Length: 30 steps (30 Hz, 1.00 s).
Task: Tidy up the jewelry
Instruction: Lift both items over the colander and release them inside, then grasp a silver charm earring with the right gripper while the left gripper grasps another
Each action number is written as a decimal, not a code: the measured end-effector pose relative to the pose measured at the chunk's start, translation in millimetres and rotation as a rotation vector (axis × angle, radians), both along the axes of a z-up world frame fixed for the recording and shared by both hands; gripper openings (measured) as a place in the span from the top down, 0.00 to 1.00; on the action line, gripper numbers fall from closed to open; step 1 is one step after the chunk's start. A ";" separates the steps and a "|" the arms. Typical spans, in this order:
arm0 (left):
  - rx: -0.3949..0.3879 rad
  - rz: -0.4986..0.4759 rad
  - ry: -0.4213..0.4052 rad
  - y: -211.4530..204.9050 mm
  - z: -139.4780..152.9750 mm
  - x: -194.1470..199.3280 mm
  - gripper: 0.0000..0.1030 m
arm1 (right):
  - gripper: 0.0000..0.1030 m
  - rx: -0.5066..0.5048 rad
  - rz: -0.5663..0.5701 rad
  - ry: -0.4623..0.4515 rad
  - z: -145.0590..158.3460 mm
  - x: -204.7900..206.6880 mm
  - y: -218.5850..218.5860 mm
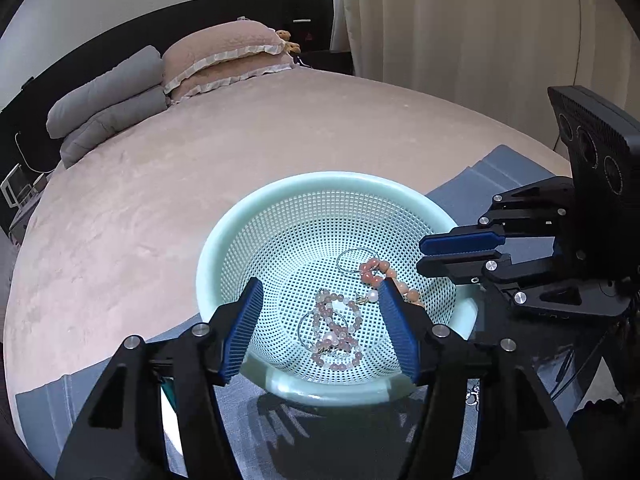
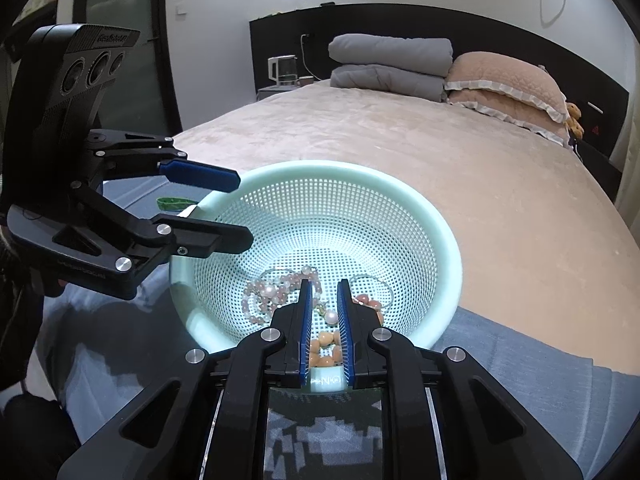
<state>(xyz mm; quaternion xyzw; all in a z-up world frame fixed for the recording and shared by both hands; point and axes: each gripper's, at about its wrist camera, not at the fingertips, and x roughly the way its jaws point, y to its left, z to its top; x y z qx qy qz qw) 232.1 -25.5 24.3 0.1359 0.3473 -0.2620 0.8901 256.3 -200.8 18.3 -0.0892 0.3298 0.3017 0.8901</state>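
My left gripper (image 1: 320,312) hangs over the near rim of the mint-green perforated basket (image 1: 248,216), its blue-padded fingers spread wide with nothing between them. My right gripper (image 2: 325,292) reaches in over the opposite rim, fingers drawn close with a narrow gap; whether they pinch anything I cannot tell. The jewelry lies at the basket's bottom: a pale pink bead bracelet (image 1: 340,332), a salmon bead strand (image 1: 374,270), thin wire hoops (image 1: 352,260) and a large pearl (image 2: 331,317). Raised lettering on the basket rim in the right wrist view is too small to read, as is the brand text on the camera housing (image 2: 80,64) of my left gripper. The basket sits on a grey-blue cloth (image 1: 500,168) on a pink bed (image 1: 160,200); grey folded quilts (image 2: 392,64) and a frilled pink pillow (image 2: 504,80) lie at the headboard, well apart
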 end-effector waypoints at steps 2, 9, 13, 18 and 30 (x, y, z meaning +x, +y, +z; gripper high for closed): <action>-0.007 0.000 -0.009 4.3 3.5 -5.3 0.31 | 0.74 0.003 0.020 -0.014 2.0 -6.3 -2.2; 0.002 0.010 -0.052 13.0 10.2 -25.0 0.19 | 0.17 0.021 0.038 -0.081 11.3 -30.2 -11.2; -0.003 0.018 -0.067 20.8 9.6 -42.0 0.12 | 0.17 -0.005 0.010 -0.081 7.0 -42.1 -19.0; 0.010 -0.021 -0.067 21.7 1.2 -66.9 0.10 | 0.17 -0.014 0.025 -0.088 -0.3 -65.8 -29.2; 0.002 -0.246 -0.009 -4.2 -34.4 -119.2 0.10 | 0.29 -0.028 0.098 -0.045 -22.8 -90.5 -39.5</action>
